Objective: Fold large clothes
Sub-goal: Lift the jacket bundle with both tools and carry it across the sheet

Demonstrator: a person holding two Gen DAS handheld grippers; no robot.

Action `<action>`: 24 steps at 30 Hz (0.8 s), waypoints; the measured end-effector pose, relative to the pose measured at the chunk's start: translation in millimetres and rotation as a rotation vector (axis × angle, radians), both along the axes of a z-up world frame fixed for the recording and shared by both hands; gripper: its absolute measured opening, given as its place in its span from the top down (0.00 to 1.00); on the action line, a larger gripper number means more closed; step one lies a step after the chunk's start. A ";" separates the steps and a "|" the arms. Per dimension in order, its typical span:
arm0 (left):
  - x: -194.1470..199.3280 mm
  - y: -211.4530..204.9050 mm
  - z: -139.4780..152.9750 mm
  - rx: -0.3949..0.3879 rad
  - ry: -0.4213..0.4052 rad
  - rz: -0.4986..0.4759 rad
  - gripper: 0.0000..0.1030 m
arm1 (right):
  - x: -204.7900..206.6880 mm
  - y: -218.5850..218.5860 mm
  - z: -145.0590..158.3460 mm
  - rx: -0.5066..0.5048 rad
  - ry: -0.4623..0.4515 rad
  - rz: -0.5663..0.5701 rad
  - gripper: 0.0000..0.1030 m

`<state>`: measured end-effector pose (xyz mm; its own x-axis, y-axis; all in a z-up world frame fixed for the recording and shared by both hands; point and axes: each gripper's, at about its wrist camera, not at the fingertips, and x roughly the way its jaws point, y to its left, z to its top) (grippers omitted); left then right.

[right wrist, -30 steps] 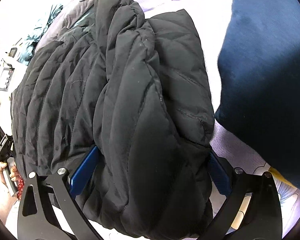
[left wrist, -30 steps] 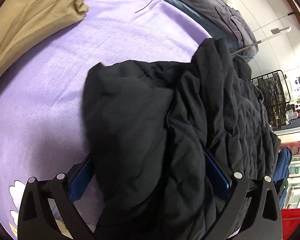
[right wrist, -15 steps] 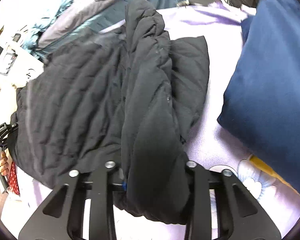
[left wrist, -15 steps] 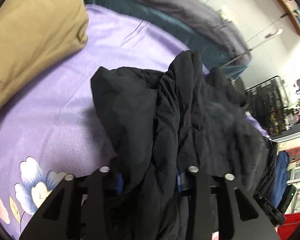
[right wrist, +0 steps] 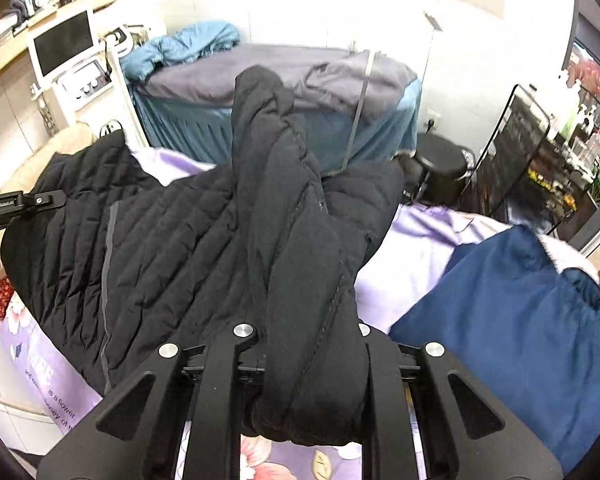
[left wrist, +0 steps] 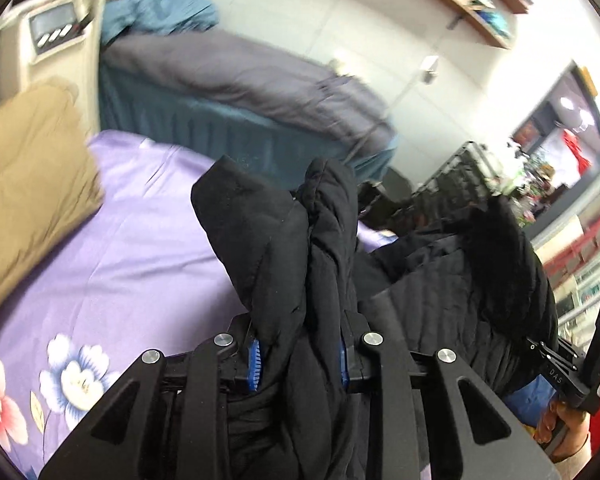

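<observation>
Black jacket point(right wrist: 204, 240) pinched at two spots and lifted off the bed.

A second ago both claws stood wide around the jacket lying on the purple sheet point(left wrist: 140, 248); now the left claw point(left wrist: 300, 364) and right claw point(right wrist: 312, 360) are closing, each clamped on a bunch of the quilted fabric, which hangs raised between them. The hold looks secure enough to carry the fold over. A tan cushion point(left wrist: 24, 184) and a blue garment point(right wrist: 508, 320) lie beside it.
</observation>
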<state>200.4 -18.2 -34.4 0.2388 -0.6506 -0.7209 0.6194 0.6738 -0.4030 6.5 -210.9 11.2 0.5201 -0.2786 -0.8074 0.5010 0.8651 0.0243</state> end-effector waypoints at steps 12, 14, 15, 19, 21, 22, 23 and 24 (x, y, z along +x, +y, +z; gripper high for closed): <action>-110.8 -181.6 121.1 -0.263 -0.128 -0.382 0.75 | -151.0 -53.0 136.9 -0.273 -0.118 -0.260 0.87; -140.9 -218.5 130.9 -0.299 -0.138 -0.464 0.75 | -194.0 -67.3 154.9 -0.317 -0.120 -0.358 0.86; -157.9 -240.3 133.0 -0.313 -0.136 -0.507 0.75 | -217.4 -72.9 159.8 -0.336 -0.116 -0.398 0.86; -204.5 -328.1 107.2 -0.267 -0.053 -0.632 0.75 | -303.5 -99.3 158.0 -0.383 -0.071 -0.622 0.85; -222.2 -367.6 77.1 -0.187 -0.006 -0.681 0.74 | -350.3 -113.1 142.8 -0.343 -0.048 -0.761 0.85; -231.2 -384.6 58.7 -0.131 0.006 -0.707 0.74 | -370.9 -120.1 130.6 -0.307 -0.032 -0.824 0.84; -236.0 -400.8 40.9 -0.082 0.023 -0.726 0.74 | -390.8 -123.4 118.6 -0.255 -0.035 -0.888 0.84; -243.4 -414.4 18.8 -0.022 0.031 -0.737 0.74 | -414.1 -128.7 99.7 -0.181 -0.049 -0.960 0.84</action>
